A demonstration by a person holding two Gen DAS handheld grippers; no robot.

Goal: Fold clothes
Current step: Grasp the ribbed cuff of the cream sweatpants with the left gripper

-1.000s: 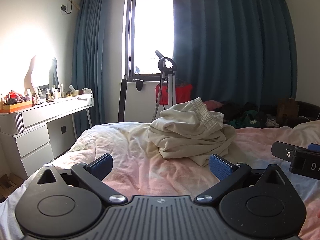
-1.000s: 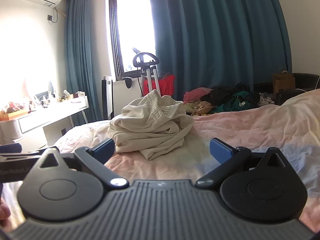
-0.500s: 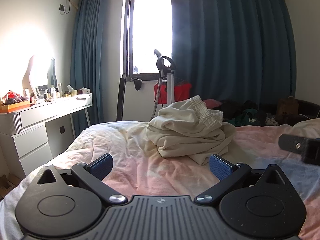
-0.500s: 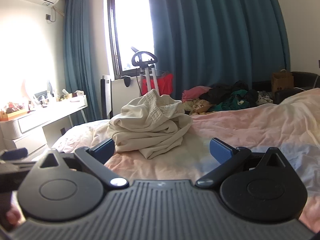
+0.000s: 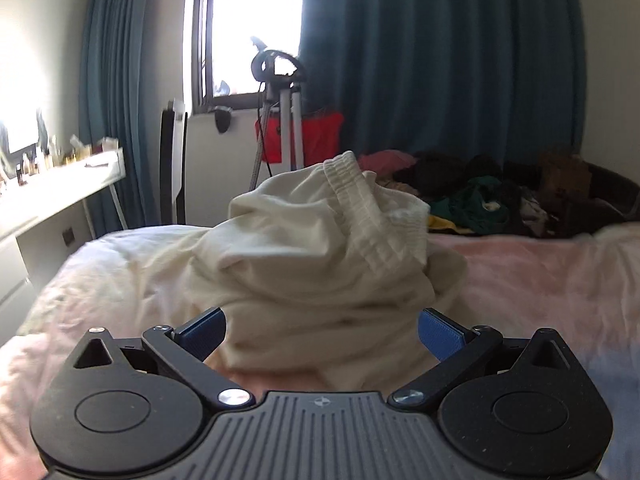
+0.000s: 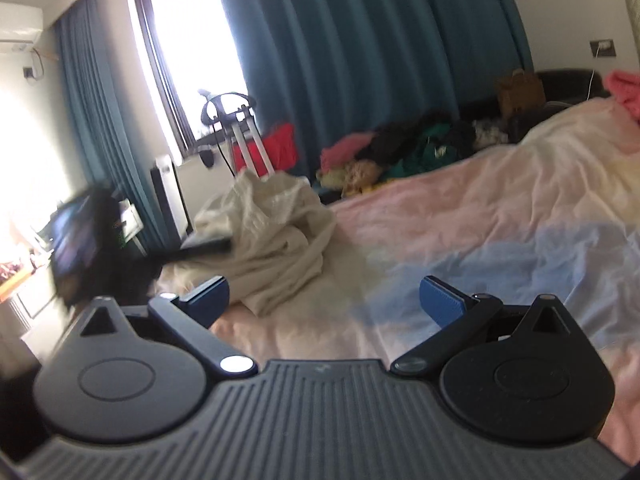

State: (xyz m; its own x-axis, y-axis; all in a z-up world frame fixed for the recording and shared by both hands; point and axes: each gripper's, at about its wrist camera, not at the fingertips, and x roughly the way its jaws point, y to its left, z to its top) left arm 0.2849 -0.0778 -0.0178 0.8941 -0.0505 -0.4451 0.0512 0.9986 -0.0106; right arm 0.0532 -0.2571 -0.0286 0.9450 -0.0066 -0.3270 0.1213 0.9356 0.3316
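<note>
A crumpled cream garment (image 5: 320, 256) with a ribbed elastic waistband lies in a heap on the pink bed sheet (image 5: 540, 280). My left gripper (image 5: 322, 332) is open, its blue pads on either side of the heap's near edge, close to the cloth. In the right wrist view the same garment (image 6: 276, 240) lies left of centre. My right gripper (image 6: 324, 300) is open and empty above the sheet (image 6: 460, 232), to the right of the heap. The blurred left gripper (image 6: 92, 240) shows there, reaching at the garment's left side.
A pile of dark, green and pink clothes (image 5: 480, 196) lies at the far side of the bed. A white dresser (image 5: 52, 196) stands at the left. A garment steamer stand (image 5: 280, 120) and a red bag stand by the window and blue curtains.
My left gripper has moved forward up to the cream garment, which now fills its view. My right gripper has swung to the right and tilted. Both stay open.
</note>
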